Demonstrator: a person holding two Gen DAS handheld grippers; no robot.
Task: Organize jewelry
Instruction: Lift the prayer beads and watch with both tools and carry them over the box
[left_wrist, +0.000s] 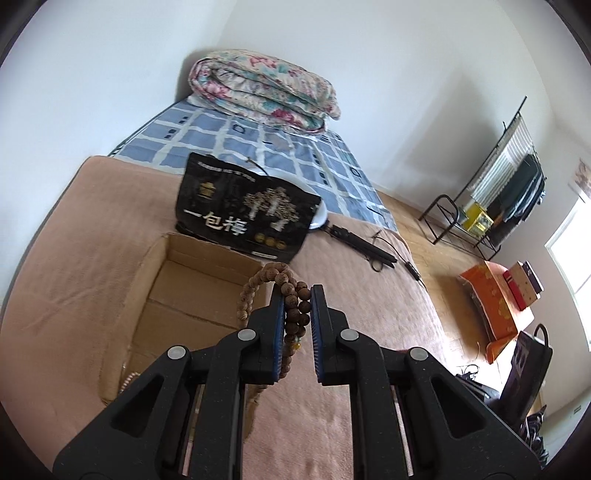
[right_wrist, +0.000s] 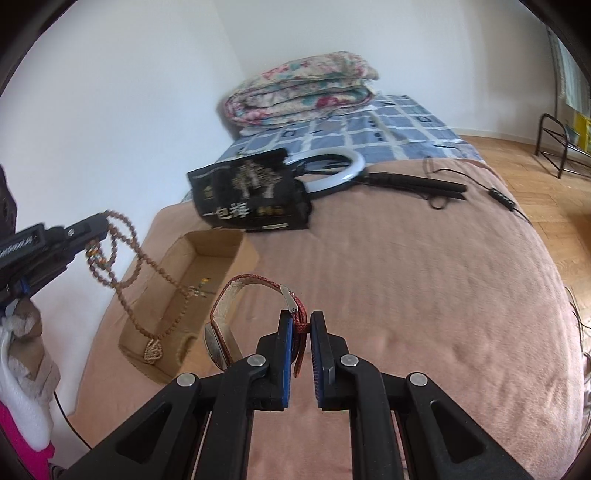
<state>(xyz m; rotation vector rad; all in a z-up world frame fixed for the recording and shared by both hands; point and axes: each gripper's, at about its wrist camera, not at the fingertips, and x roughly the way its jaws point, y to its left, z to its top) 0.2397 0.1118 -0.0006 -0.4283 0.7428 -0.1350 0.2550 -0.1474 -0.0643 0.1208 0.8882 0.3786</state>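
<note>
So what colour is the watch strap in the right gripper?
Red woven watch strap, clearest in the right wrist view.

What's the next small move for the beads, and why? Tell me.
Probably carry the beads a little further over the box, then lower them. The left gripper has its jaws shut on them, and in the right wrist view their long loop hangs over the box's near edge, not yet fully inside.
</note>
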